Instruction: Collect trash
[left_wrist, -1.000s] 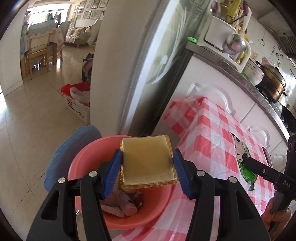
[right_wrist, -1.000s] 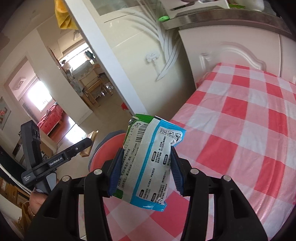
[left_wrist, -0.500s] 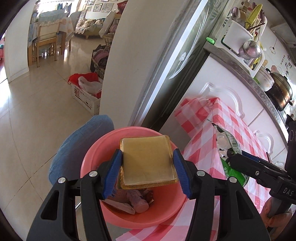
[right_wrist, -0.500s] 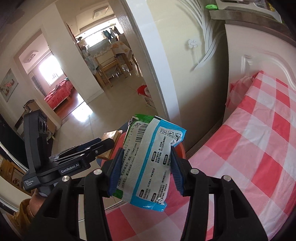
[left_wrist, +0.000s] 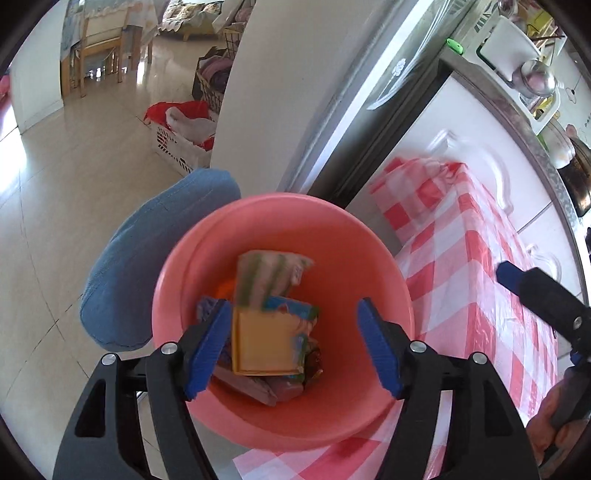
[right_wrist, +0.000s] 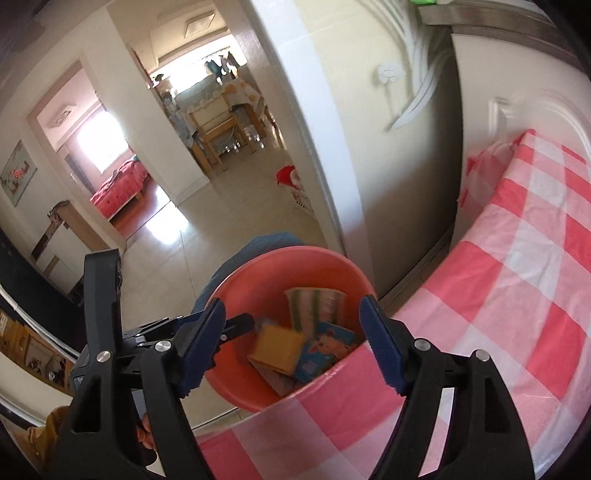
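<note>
Pink bin (left_wrist: 258, 417) beside checked table (left_wrist: 480, 266), gold packet (left_wrist: 264, 345) and green wrapper (left_wrist: 266, 280) inside, left gripper (left_wrist: 293, 347) and right gripper (right_wrist: 291, 341) above, jaws opening, empty

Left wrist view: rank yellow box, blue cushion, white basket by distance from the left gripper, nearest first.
1. Yellow box: in the pink bin, just below the opening left gripper.
2. Blue cushion: behind the bin, left.
3. White basket: on the floor, far left.
</note>
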